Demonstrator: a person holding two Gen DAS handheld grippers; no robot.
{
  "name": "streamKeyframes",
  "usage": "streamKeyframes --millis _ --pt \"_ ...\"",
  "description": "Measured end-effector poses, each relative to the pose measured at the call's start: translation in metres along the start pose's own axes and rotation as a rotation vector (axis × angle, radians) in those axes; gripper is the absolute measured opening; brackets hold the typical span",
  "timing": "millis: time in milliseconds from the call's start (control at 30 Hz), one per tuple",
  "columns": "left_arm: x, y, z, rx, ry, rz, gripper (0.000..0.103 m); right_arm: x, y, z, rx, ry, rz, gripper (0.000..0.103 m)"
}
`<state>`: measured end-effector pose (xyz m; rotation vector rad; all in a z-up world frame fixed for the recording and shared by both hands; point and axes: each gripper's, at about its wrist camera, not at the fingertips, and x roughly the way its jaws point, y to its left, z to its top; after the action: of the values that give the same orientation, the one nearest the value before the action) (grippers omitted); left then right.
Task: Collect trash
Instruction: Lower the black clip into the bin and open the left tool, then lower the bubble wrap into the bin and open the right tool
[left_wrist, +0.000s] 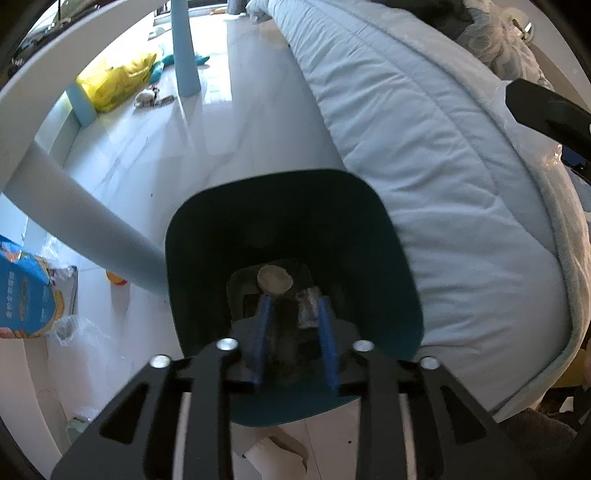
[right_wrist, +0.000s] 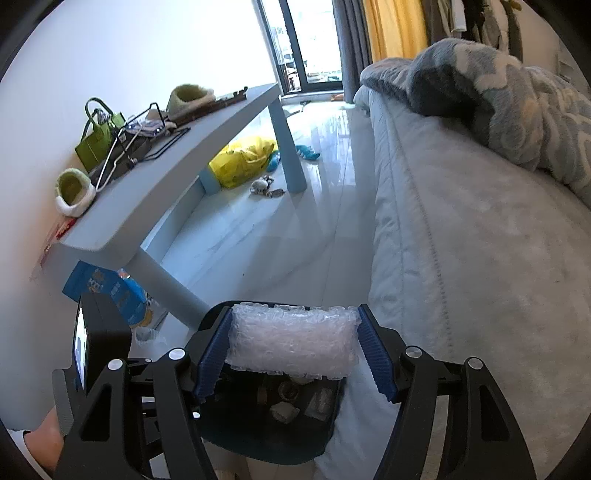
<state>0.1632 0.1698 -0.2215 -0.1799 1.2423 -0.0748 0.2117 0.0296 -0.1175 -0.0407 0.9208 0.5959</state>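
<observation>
My left gripper (left_wrist: 294, 301) points down into a dark teal trash bin (left_wrist: 369, 258). Its blue fingers (left_wrist: 263, 332) stand apart inside the bin. A small crumpled clear wrapper (left_wrist: 308, 310) lies against the right finger only, not pinched. A round tan scrap (left_wrist: 275, 278) rests on the bin's bottom. My right gripper (right_wrist: 295, 314) is shut on a pad of bubble wrap (right_wrist: 291, 341), both blue pads pressing its ends. It hangs just above the bin (right_wrist: 258, 450), where several small scraps lie.
A pale blue table (right_wrist: 177, 173) with clutter stands to the left, one leg (left_wrist: 92, 236) close to the bin. A quilted bed (right_wrist: 461, 258) borders the right. A yellow bag (right_wrist: 243, 158), a blue packet (left_wrist: 26, 291) and a cardboard roll (left_wrist: 273, 456) lie on the white floor.
</observation>
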Motion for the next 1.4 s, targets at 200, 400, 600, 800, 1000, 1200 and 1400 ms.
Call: streamKeyframes --millis 200,400,600,800,1000,1200,1400 --pt "-0.006 0.013 -0.003 -0.022 -0.008 0.003 0.057 0.018 0.003 -0.002 0.014 0.034 0.006 0.068" --pt "-0.033 0.026 -0.002 -0.044 -0.084 0.007 0.069 0.042 0.01 -0.01 0.014 0.087 0.013 0.068" --pt "-0.068 0.032 -0.001 -0.024 -0.175 0.05 0.067 0.069 0.022 -0.023 -0.01 0.151 0.004 0.068" --pt "-0.109 0.034 0.002 -0.046 -0.298 0.035 0.06 0.1 0.033 -0.043 -0.032 0.234 -0.003 0.068" --pt "-0.145 0.013 0.004 -0.002 -0.404 0.058 0.051 0.118 0.041 -0.064 -0.08 0.307 -0.021 0.068" --pt "-0.176 -0.009 -0.003 0.047 -0.5 0.071 0.071 0.113 0.056 -0.074 -0.141 0.335 -0.043 0.08" --pt "-0.215 -0.025 -0.021 0.038 -0.586 0.051 0.091 0.069 0.057 -0.066 -0.165 0.244 -0.064 0.086"
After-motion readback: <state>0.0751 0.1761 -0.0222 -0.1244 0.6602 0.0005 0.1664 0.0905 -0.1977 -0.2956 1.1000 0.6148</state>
